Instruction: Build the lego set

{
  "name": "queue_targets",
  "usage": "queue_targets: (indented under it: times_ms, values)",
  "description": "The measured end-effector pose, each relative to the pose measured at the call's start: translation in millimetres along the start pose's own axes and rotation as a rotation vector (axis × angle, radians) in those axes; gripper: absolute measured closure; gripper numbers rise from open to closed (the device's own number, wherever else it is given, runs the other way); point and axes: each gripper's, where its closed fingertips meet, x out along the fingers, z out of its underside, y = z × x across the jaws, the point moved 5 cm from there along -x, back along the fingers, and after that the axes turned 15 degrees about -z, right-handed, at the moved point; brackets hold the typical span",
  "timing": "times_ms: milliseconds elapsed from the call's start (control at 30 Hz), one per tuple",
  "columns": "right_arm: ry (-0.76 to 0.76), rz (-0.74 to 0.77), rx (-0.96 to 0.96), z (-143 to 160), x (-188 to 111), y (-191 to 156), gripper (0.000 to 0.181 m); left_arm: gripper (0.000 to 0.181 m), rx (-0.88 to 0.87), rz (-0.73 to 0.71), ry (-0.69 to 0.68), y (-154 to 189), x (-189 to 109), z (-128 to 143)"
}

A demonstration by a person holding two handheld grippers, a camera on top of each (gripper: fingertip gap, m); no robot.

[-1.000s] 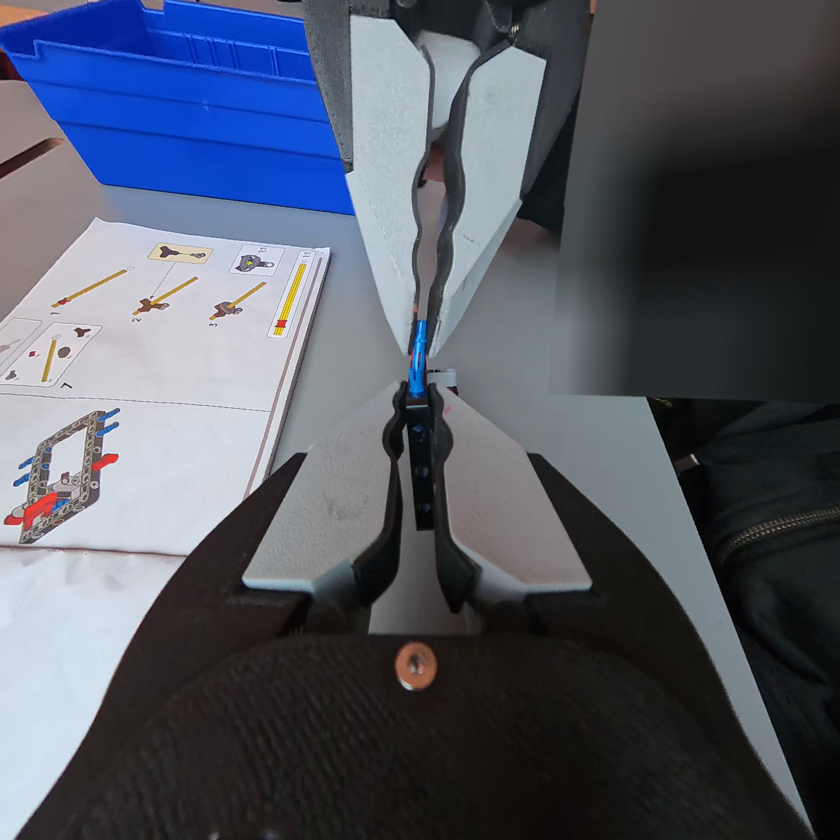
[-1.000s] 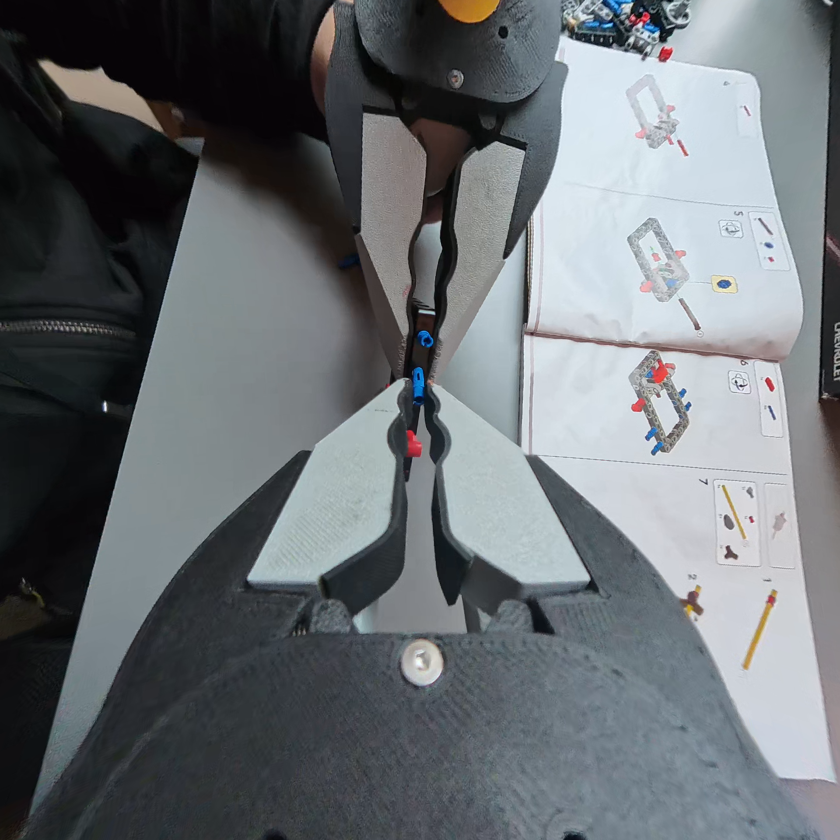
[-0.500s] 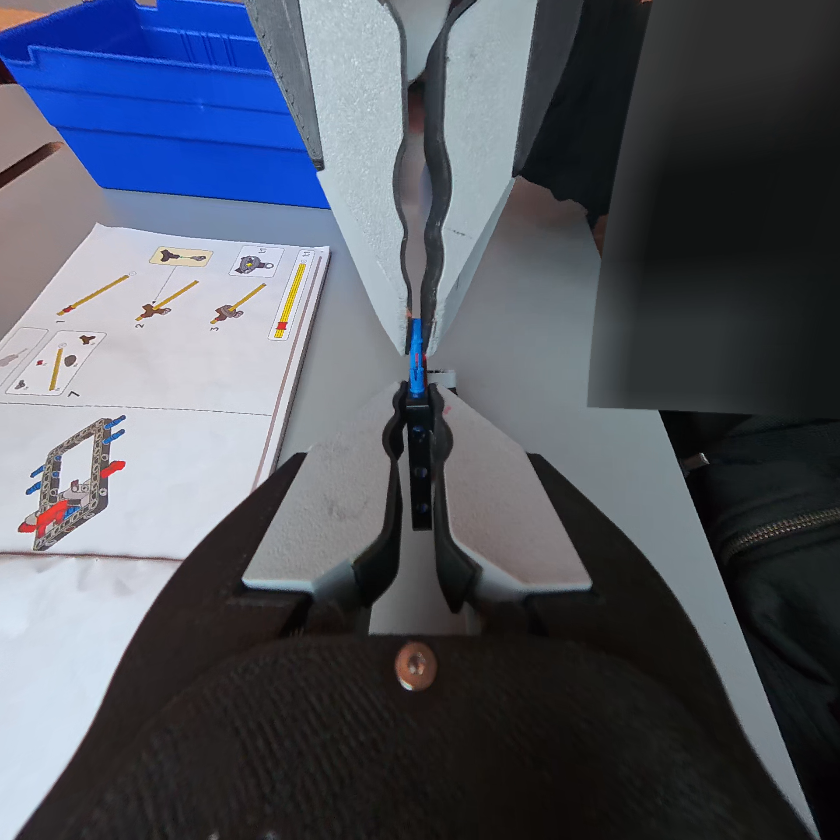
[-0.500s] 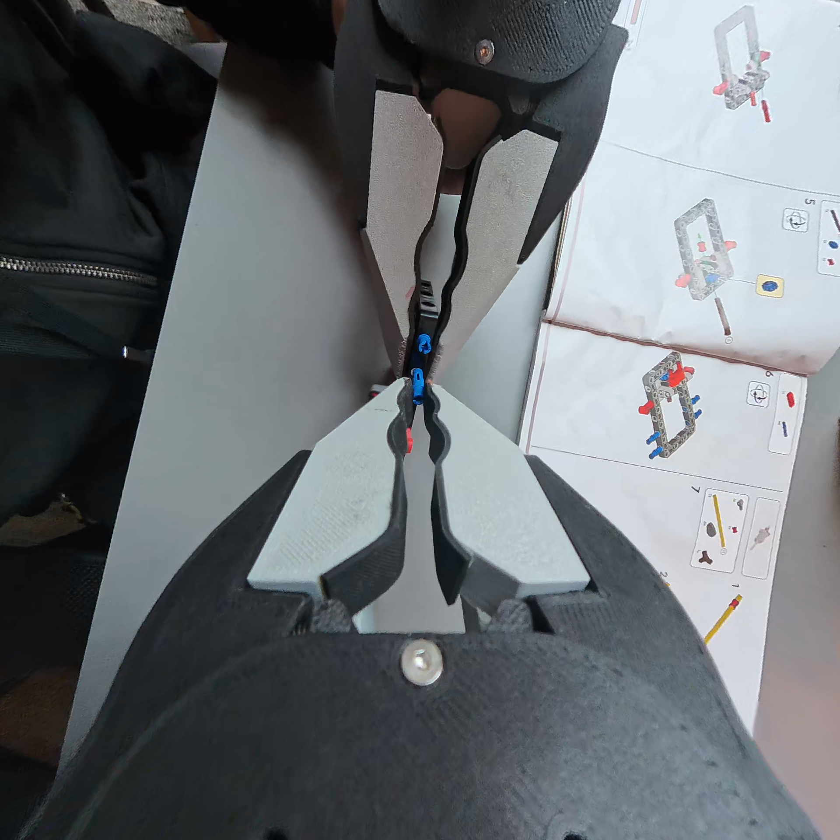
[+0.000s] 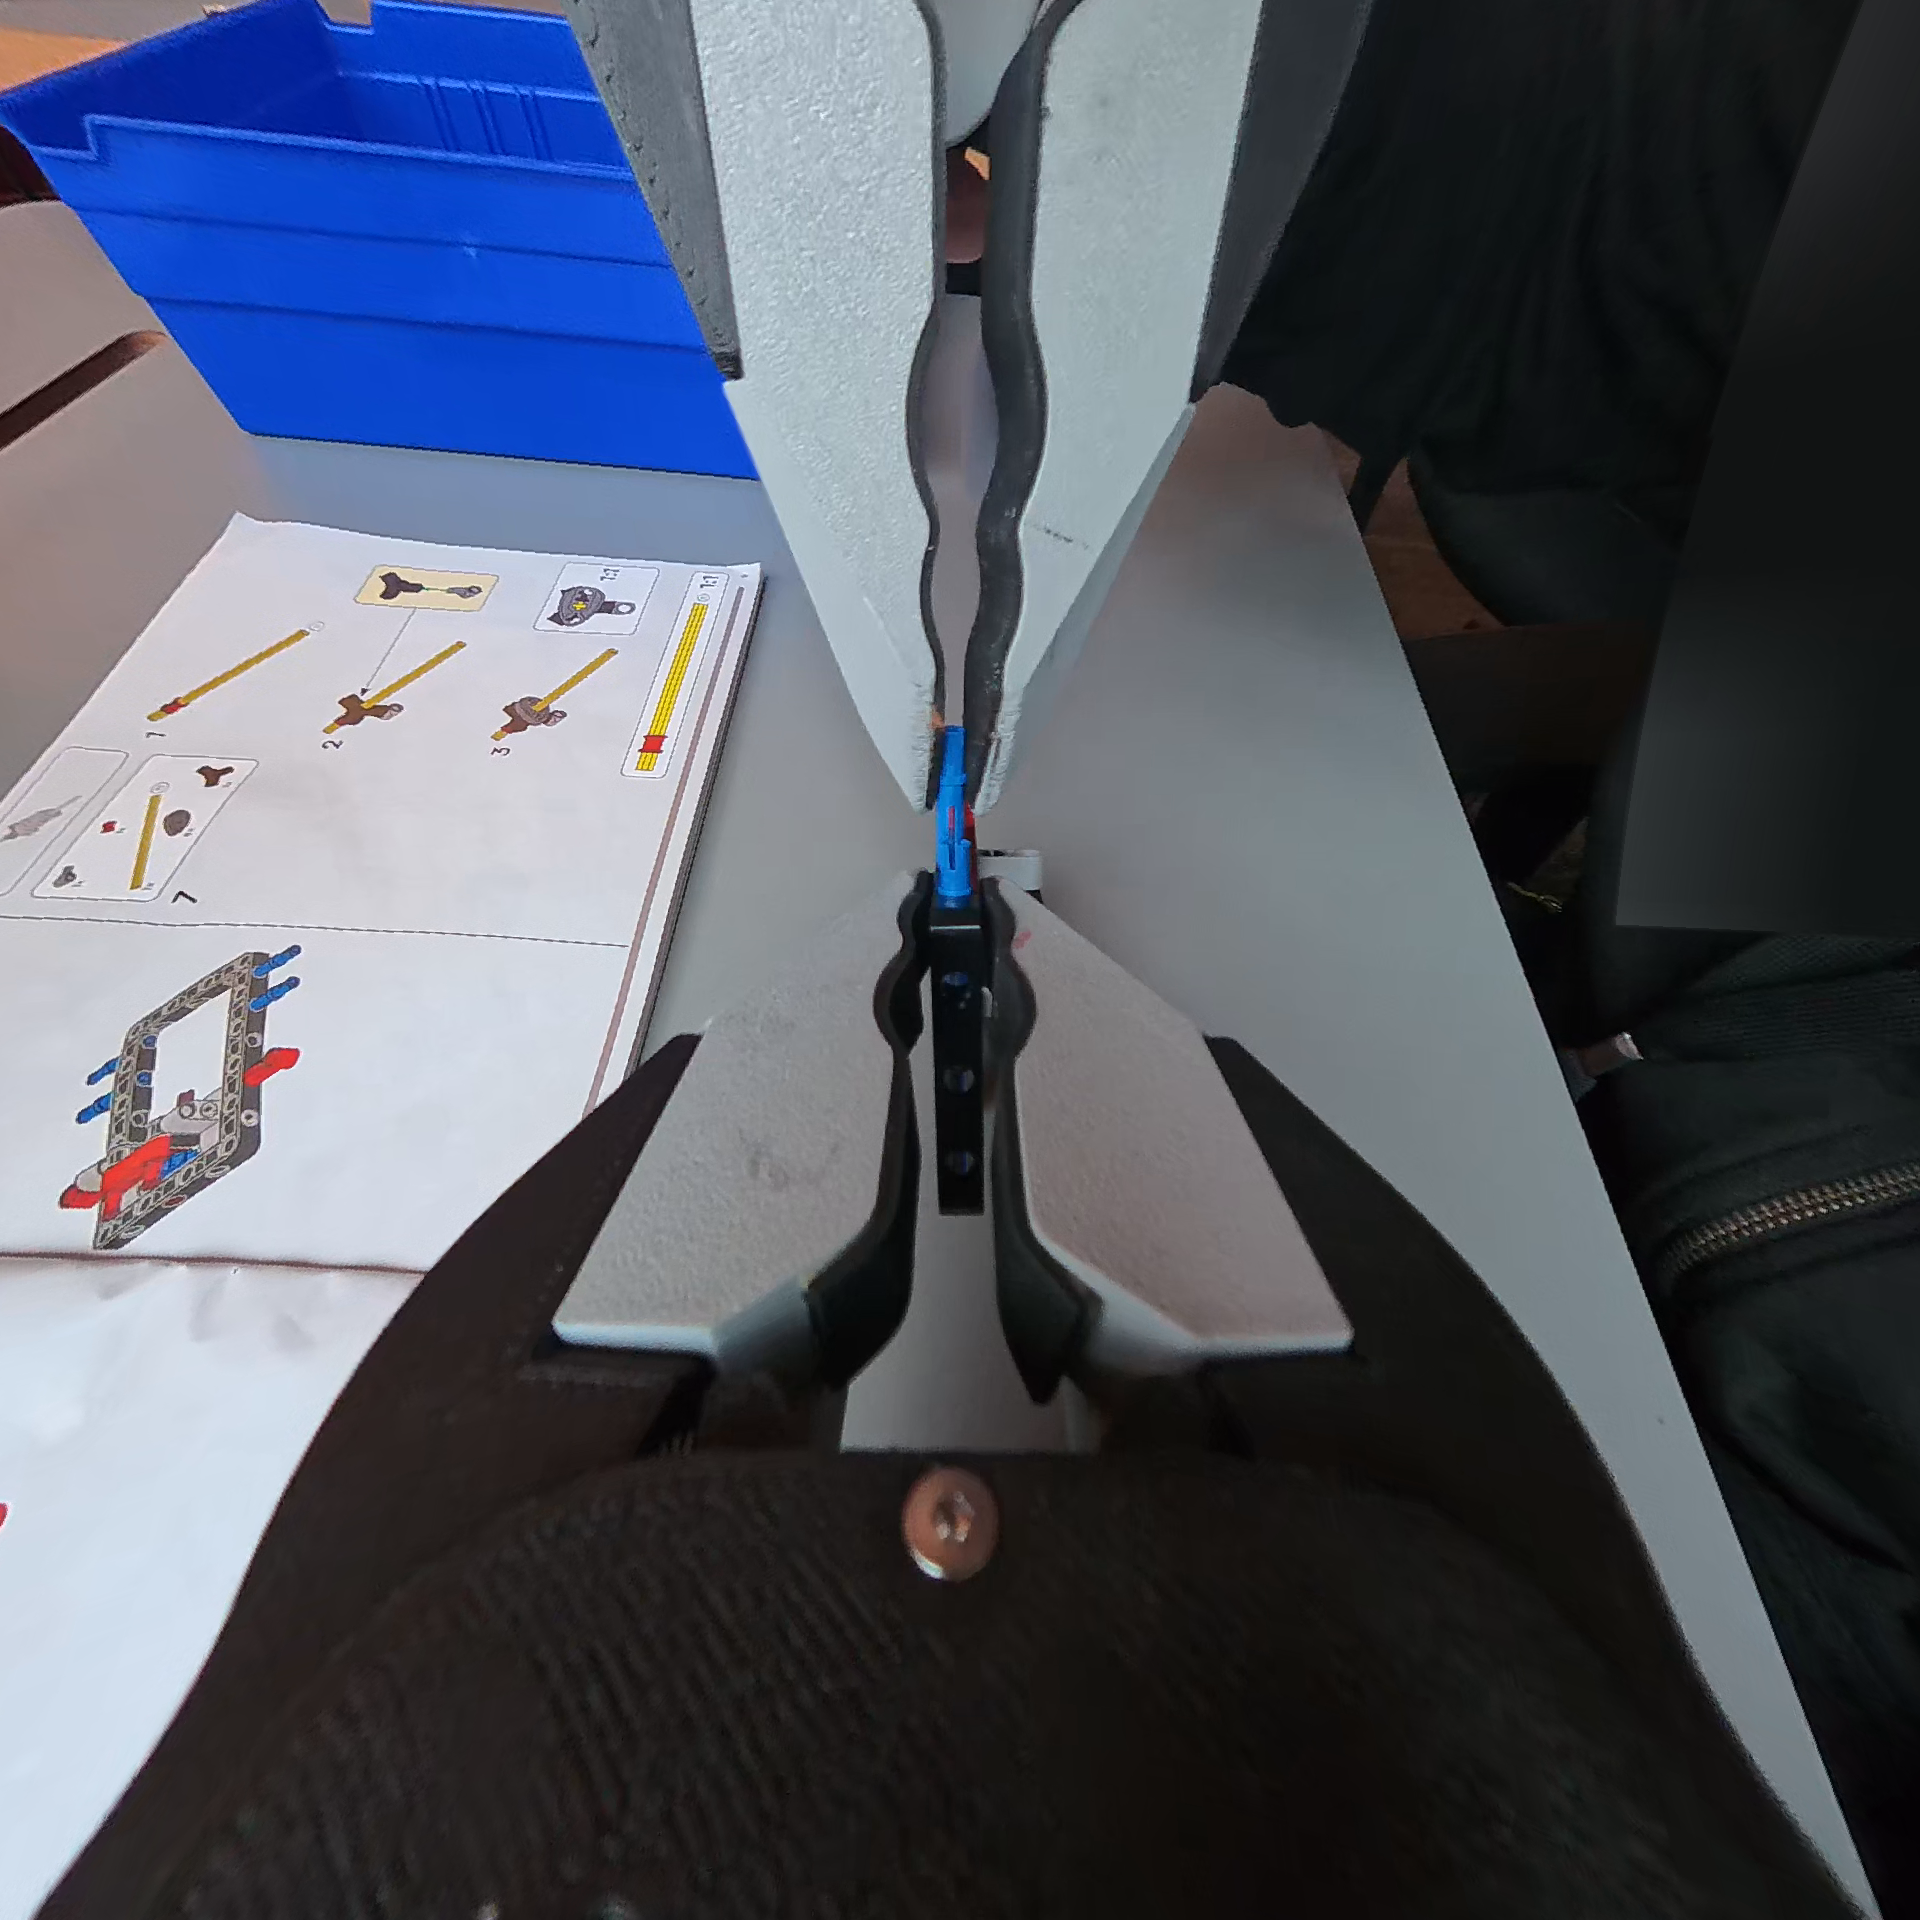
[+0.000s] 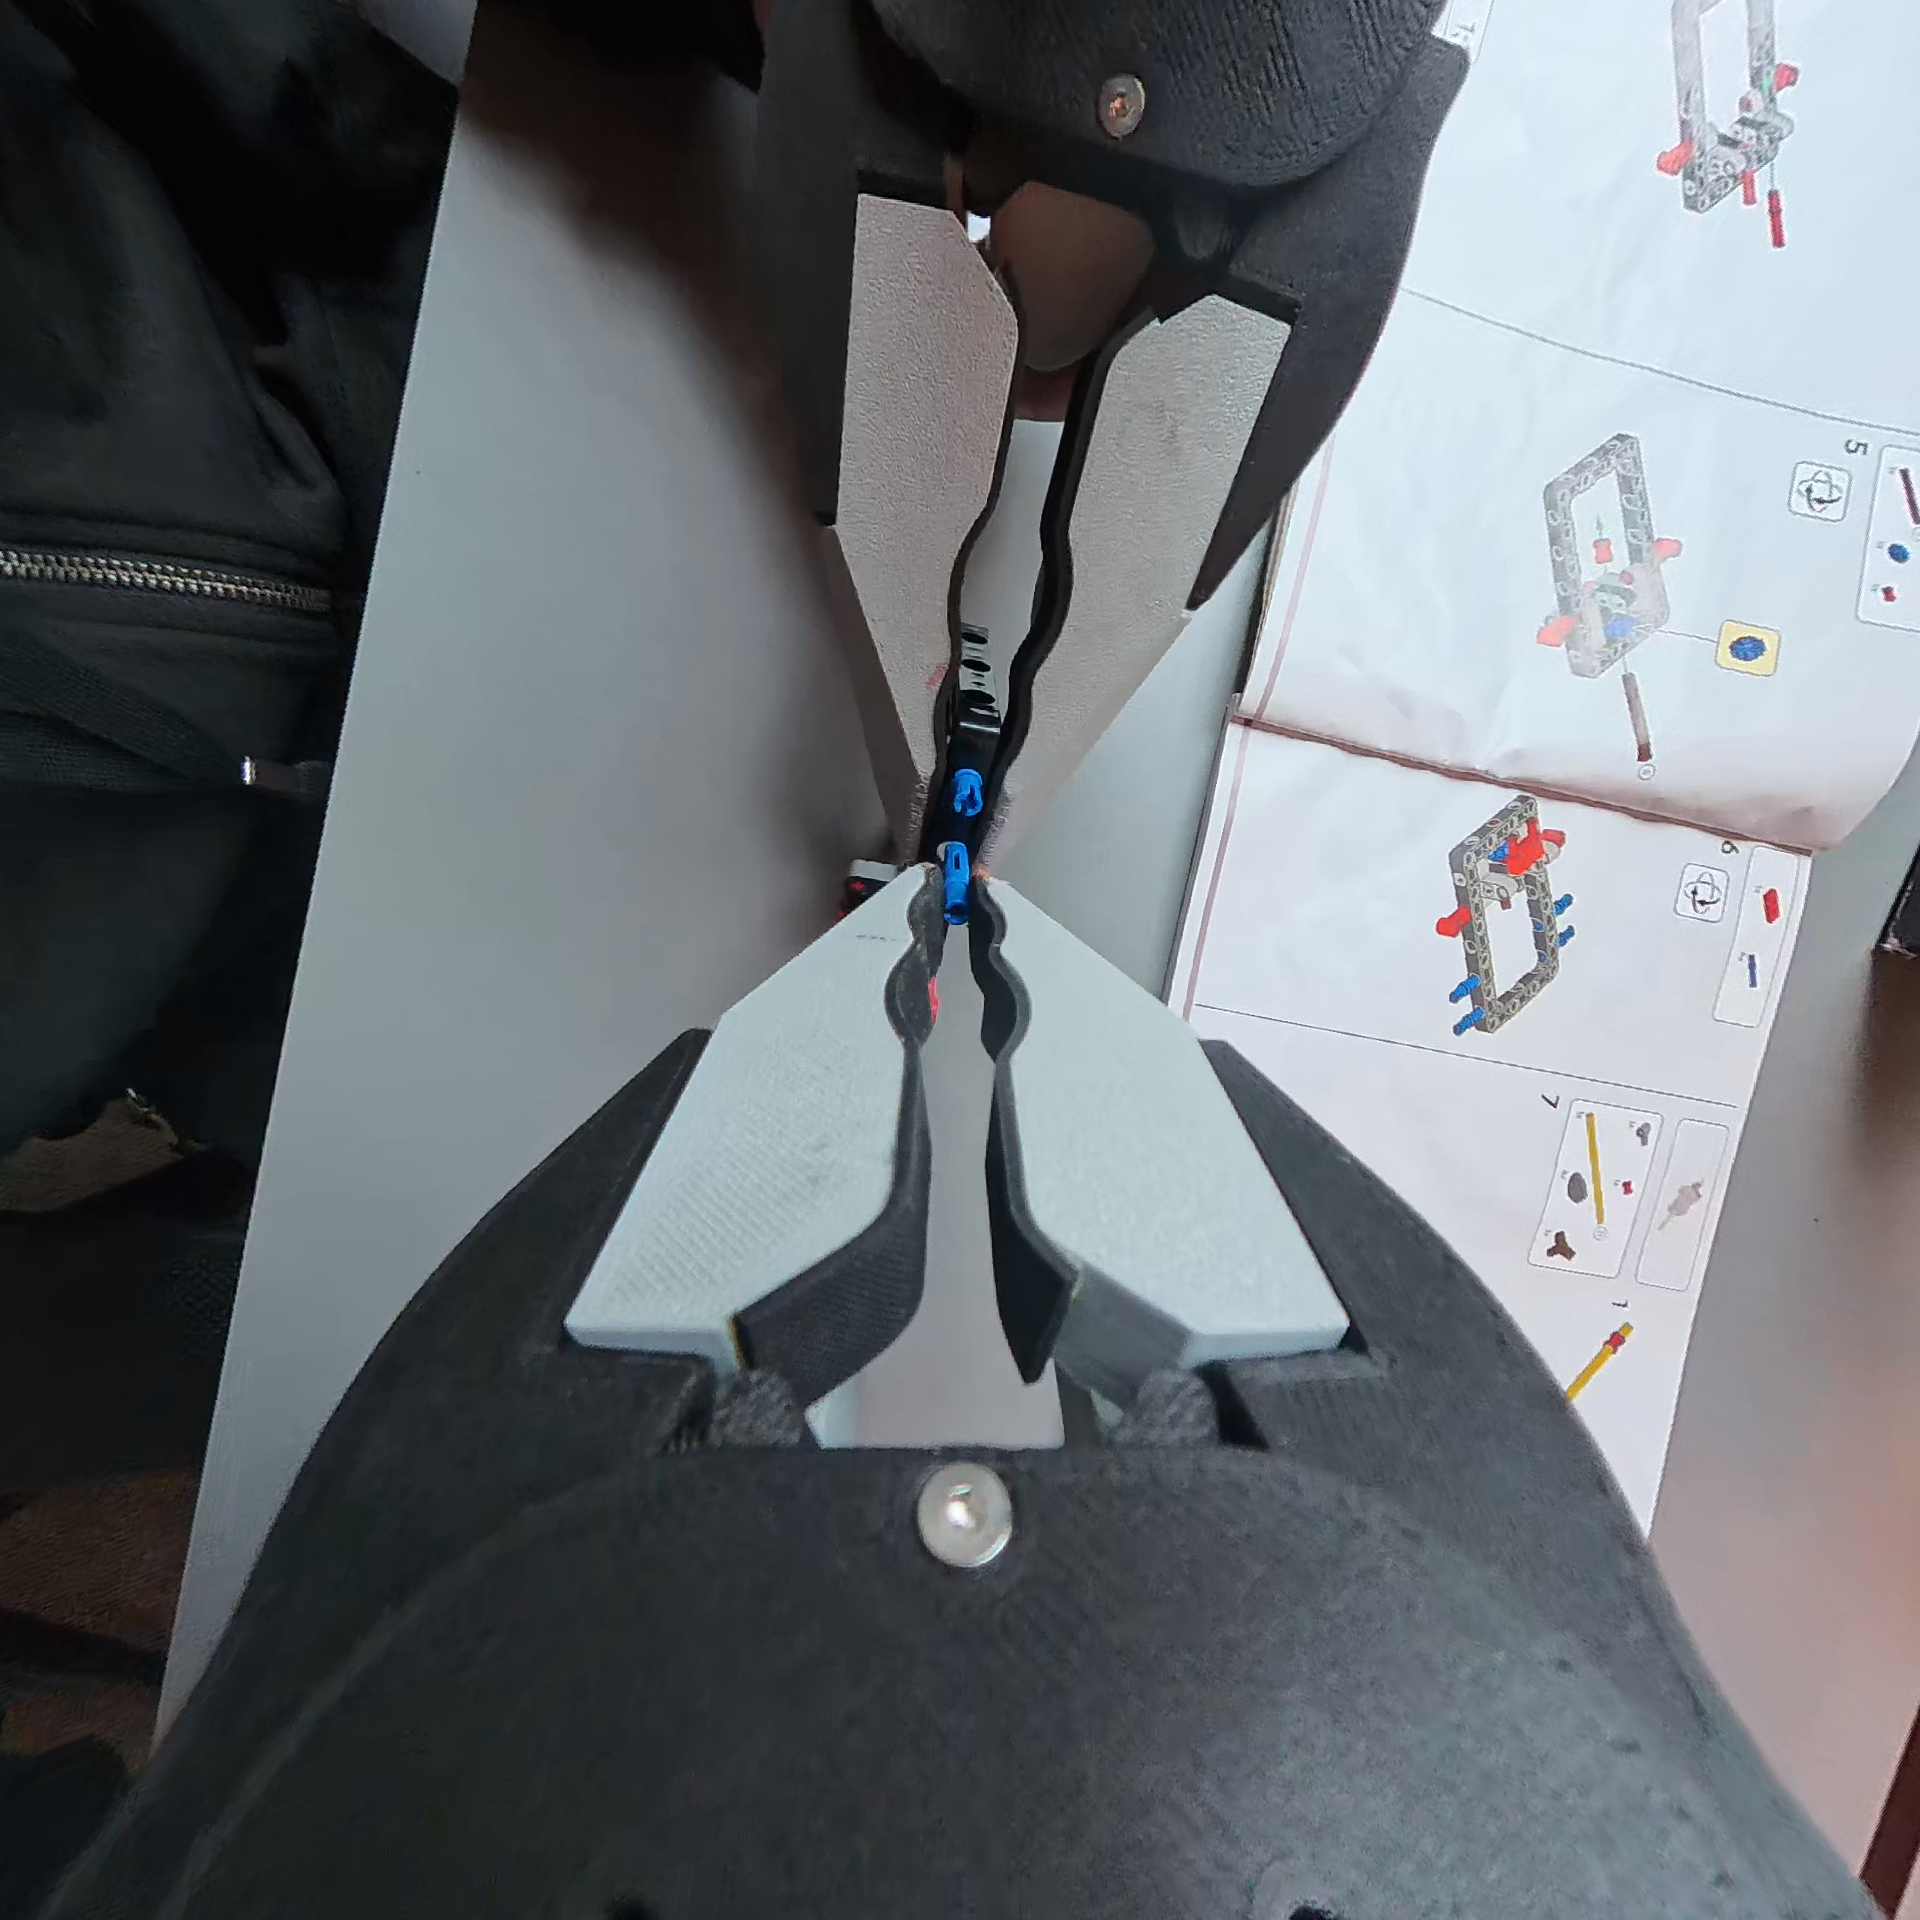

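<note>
Left wrist view shows my left claw [image 5: 956,914] clamped on a black beam [image 5: 957,1049], which stands on edge between the pads with its row of holes facing me. A blue pin [image 5: 951,821] sticks out of the beam's far end, and my right claw [image 5: 961,769] comes in from the far side, tip to tip with mine, pinched on that pin. In the right wrist view the same meeting is seen from the other side: the right claw [image 6: 954,904] is closed on the pin [image 6: 954,881], a second blue pin [image 6: 966,795] sits in the beam [image 6: 977,717] just beyond it, and the left claw [image 6: 961,831] grips the beam from the far side. Something small and red shows between my right pads, but I cannot tell what it is. All of this hangs above the grey surface [image 5: 1226,727]. An open instruction booklet [image 5: 343,862] lies flat to the left in the left view, with a blue bin [image 5: 395,239] beyond it at the far left. A dark bag with a zip [image 5: 1787,1216] lies off the right edge.
</note>
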Motion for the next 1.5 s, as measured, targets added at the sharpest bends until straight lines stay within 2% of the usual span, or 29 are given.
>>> queue_targets:
  times_ms: [267,633,800,933,1133,1233,1400,1500]
  values:
    - [-0.013,-0.004,0.007,0.7,1.3,-0.6,0.179,0.175,-0.001,0.000,0.000,0.1,0.8,-0.1]
    - [0.002,0.065,-0.038,-2.2,4.4,-4.4,0.179,0.176,-0.012,-0.006,-0.008,1.0,1.0,0.4]
    - [0.155,0.029,0.016,6.6,3.8,-2.2,0.179,0.175,-0.012,-0.007,-0.008,0.5,0.7,0.6]
    - [0.214,0.053,0.030,10.1,4.2,-1.8,0.179,0.176,-0.024,-0.007,-0.006,-0.9,1.1,0.9]
    - [0.408,0.057,0.085,16.0,7.0,-0.9,0.180,0.176,-0.044,-0.004,-0.002,-2.9,0.2,1.7]
    - [0.468,0.111,0.084,18.3,9.3,-1.5,0.180,0.176,-0.066,-0.002,-0.001,-4.8,-0.1,2.5]
    - [0.501,0.152,0.094,22.1,12.2,-4.6,0.180,0.175,-0.070,0.004,0.000,-4.3,0.4,2.5]
    - [0.450,0.154,0.077,20.5,11.2,-4.9,0.180,0.175,-0.057,-0.002,-0.004,-3.6,0.3,2.2]
